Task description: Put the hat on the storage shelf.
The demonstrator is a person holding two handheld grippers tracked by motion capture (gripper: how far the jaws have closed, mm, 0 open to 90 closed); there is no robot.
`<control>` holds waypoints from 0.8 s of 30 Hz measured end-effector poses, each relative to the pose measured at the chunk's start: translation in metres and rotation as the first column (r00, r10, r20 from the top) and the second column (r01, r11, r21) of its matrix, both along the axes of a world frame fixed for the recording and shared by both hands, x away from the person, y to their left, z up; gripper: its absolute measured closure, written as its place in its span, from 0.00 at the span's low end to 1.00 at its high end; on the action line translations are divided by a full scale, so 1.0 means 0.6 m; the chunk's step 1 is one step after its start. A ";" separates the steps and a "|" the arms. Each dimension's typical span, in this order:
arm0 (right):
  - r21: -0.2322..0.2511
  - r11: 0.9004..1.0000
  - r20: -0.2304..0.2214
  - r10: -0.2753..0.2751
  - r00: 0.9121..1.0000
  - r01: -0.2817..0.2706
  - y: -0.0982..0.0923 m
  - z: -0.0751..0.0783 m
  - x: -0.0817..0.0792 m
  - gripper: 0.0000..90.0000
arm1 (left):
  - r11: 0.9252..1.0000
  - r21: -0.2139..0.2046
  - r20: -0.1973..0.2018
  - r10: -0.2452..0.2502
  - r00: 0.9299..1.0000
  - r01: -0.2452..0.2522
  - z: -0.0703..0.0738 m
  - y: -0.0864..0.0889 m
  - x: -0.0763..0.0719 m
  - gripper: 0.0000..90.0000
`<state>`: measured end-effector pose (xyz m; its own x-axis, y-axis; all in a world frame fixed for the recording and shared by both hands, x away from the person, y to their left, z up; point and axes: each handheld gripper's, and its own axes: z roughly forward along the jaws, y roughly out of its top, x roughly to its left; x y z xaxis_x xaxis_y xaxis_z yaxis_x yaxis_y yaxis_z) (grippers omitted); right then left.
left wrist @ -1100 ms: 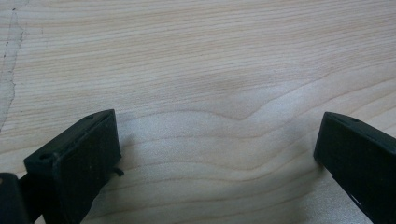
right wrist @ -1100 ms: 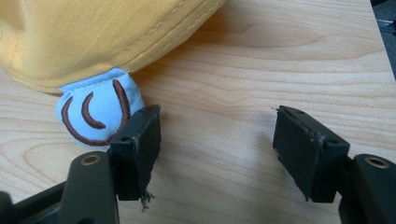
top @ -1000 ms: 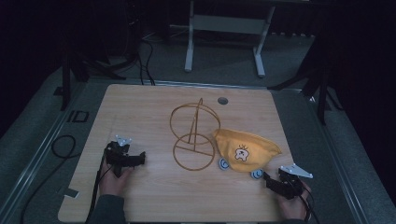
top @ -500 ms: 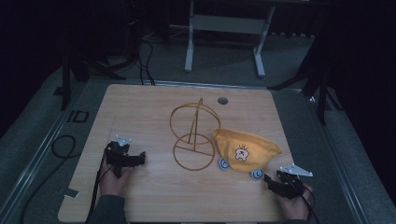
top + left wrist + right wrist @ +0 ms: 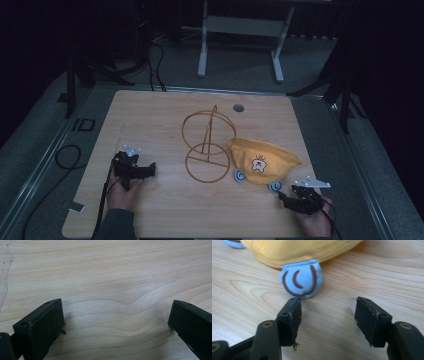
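Hand-held gripper (image 5: 328,320) jaws just reopening, empty.

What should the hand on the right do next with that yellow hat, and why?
Probably ease the right gripper forward until its fingers straddle the blue ear flap, then close. The fingers stand open, just short of the flap of the yellow hat, holding nothing.

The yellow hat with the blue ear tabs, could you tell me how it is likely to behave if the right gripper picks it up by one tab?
The yellow hat looks like soft cloth, slumped flat on the table, so it would probably droop. The blue tab seems thin and padded, likely easy to pinch. The right gripper stands open, just short of it.
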<state>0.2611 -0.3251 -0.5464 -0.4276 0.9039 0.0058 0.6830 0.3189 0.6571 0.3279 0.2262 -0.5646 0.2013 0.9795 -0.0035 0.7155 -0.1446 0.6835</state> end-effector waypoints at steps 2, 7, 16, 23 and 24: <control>-0.001 1.000 -0.001 0.013 1.000 -0.013 0.005 0.000 -0.001 0.38 | 1.000 0.001 -0.001 -0.001 1.000 0.001 0.000 0.000 0.000 0.00; -0.003 0.999 0.005 0.034 0.999 -0.034 0.016 0.001 -0.001 0.35 | 1.000 0.000 0.000 0.000 1.000 0.000 0.000 0.000 0.000 0.00; -0.022 0.999 0.028 0.049 0.998 -0.048 0.032 0.008 0.010 0.37 | 1.000 0.001 -0.001 -0.001 1.000 0.001 0.000 0.000 0.000 0.00; -0.066 0.996 0.037 0.063 0.997 -0.060 0.050 0.007 0.017 0.38 | 1.000 0.000 0.000 0.000 1.000 0.000 0.000 0.000 0.000 0.00; -0.075 0.995 0.037 0.066 0.997 -0.063 0.053 0.007 0.018 0.38 | 1.000 0.001 -0.001 -0.001 1.000 0.001 0.000 0.000 0.000 0.00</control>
<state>0.2720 -0.2932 -0.5422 -0.4840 0.8716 -0.0774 0.6334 0.4100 0.6563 0.3278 0.2263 -0.5646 0.2022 0.9793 -0.0028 0.7159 -0.1458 0.6829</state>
